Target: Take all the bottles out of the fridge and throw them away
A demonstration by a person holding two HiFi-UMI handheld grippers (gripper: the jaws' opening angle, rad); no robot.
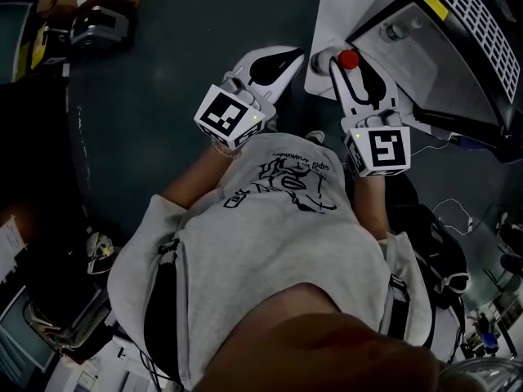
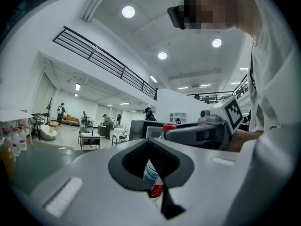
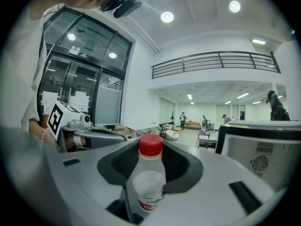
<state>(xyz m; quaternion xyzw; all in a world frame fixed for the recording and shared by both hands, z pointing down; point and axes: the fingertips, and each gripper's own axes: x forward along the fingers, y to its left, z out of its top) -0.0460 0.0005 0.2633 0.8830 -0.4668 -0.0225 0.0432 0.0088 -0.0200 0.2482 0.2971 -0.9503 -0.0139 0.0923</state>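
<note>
Though the head view is dim, it shows both tongs held out ahead of the person (image 1: 278,235) over a dark floor (image 1: 163,47). The R tongs (image 1: 350,70) grip a red-capped bottle (image 1: 349,59), cap uppermost. The L tongs (image 1: 278,62) sit just beside them, contents not legible from up there. A grey cabinet (image 1: 458,23) w/ a vent grille stands near on the R side. L gripper view: jaws narrow, pinched on a labelled bottle (image 2: 152,179); only a blue-and-red strip of it shows in the gap, cap hidden. R gripper view: jaws fairly wide, clamped on the red-capped bottle's body, long axis upright, i.e. across the tongs' reach. Judging from this, both bottles are in hand w/ only the discard left. No bin shows in any view, so neither hand can be called nearer to it.
</note>
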